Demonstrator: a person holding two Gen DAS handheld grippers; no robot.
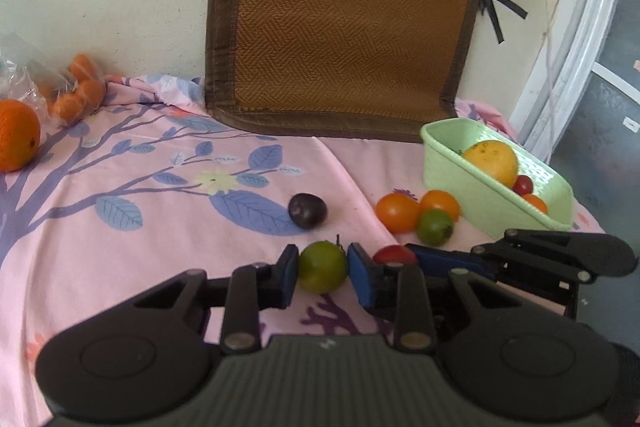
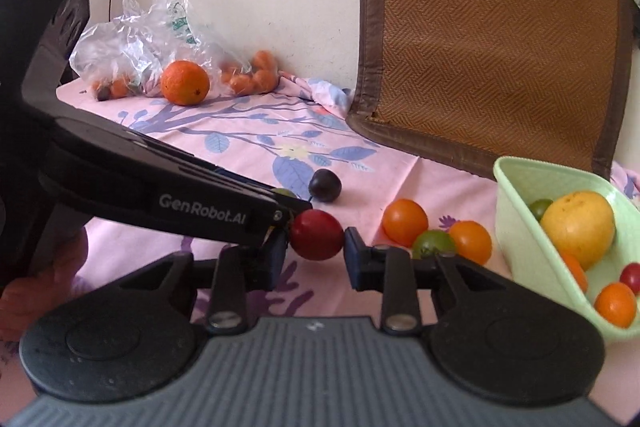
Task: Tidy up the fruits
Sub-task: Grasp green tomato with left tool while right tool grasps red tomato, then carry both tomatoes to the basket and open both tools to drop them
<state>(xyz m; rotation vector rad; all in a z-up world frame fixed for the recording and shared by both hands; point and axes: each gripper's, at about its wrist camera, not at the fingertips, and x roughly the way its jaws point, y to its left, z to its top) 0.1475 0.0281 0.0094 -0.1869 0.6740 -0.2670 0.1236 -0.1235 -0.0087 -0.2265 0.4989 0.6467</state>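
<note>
My left gripper (image 1: 323,267) is shut on a green fruit (image 1: 322,267) low over the pink cloth. My right gripper (image 2: 316,241) is shut on a red fruit (image 2: 316,235); it shows in the left wrist view (image 1: 395,254) just right of the left gripper. A dark plum (image 1: 307,211) lies beyond them. Two orange fruits (image 1: 398,213) and a green one (image 1: 435,227) lie beside the light green basket (image 1: 460,183). The basket holds a large yellow fruit (image 1: 491,162) and small red and orange ones.
A large orange (image 2: 185,83) and a clear plastic bag (image 2: 136,39) with small oranges sit at the far left by the wall. A woven brown cushion (image 1: 352,23) leans on the wall. The table's right edge runs past the basket.
</note>
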